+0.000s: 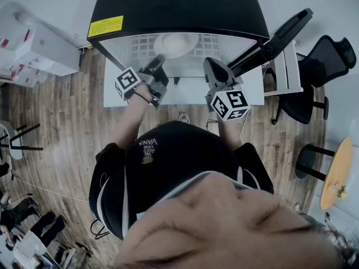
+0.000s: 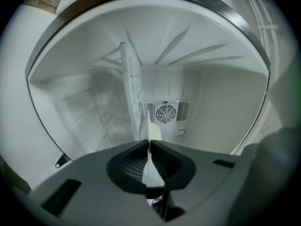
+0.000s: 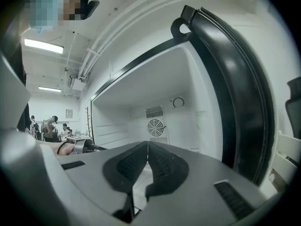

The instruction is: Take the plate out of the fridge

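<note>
The fridge (image 1: pixel 168 4) stands open in front of me, its door (image 1: pixel 280 35) swung out to the right. A white plate (image 1: pixel 175 43) lies on the wire shelf (image 1: pixel 137 48) inside. My left gripper (image 1: pixel 159 61) reaches into the fridge at the plate's near left rim. In the left gripper view the jaws of that gripper (image 2: pixel 149 141) are shut on the plate's thin pale edge (image 2: pixel 154 132). My right gripper (image 1: pixel 211 66) hovers at the fridge's opening, right of the plate, and it (image 3: pixel 147 142) is shut with nothing in it.
A round fan vent (image 3: pixel 154 127) sits in the fridge's back wall. Black chairs (image 1: pixel 331 55) and a small wooden table (image 1: pixel 336 172) stand to the right, white boxes (image 1: pixel 33 49) to the left. People (image 3: pixel 47 125) are far off in the room.
</note>
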